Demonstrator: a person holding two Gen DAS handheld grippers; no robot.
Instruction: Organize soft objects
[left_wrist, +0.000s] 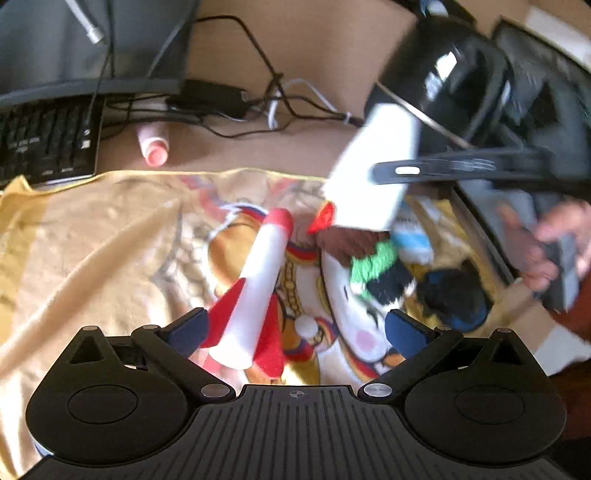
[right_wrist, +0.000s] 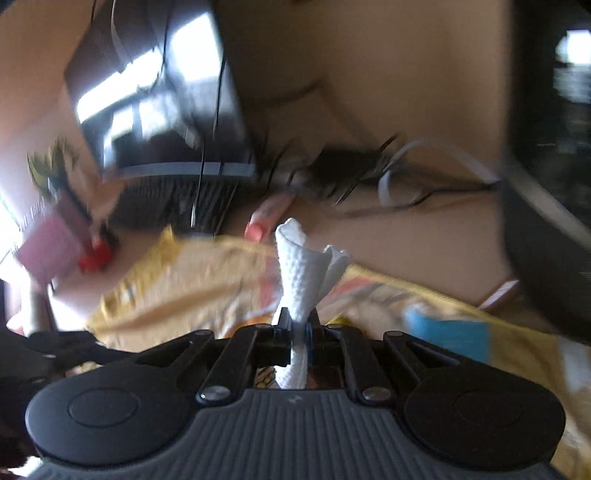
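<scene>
My right fingers (right_wrist: 298, 325) clamp a white paper towel (right_wrist: 301, 273), lifted over the yellow cartoon blanket (left_wrist: 92, 236). Left fingers (left_wrist: 295, 332) gape wide above the toy rocket (left_wrist: 255, 291). Next: place the towel by the sock pile (left_wrist: 388, 269).

The right wrist view is strongly blurred, so the dark laptop (right_wrist: 162, 110) behind the yellow blanket (right_wrist: 192, 291) shows only as streaks, and the purple thing with a red part (right_wrist: 55, 251) to the left of the blanket cannot be identified. In the left wrist view the laptop's keyboard (left_wrist: 44, 140), behind the blanket's (left_wrist: 92, 240) far left corner, is cut by the picture's left edge. At the right end of the blanket a blurred white object (left_wrist: 373, 173) covers part of the pile of soft things (left_wrist: 388, 266), and the person's hand (left_wrist: 546, 251) beside it is smeared and cut by the right edge.
</scene>
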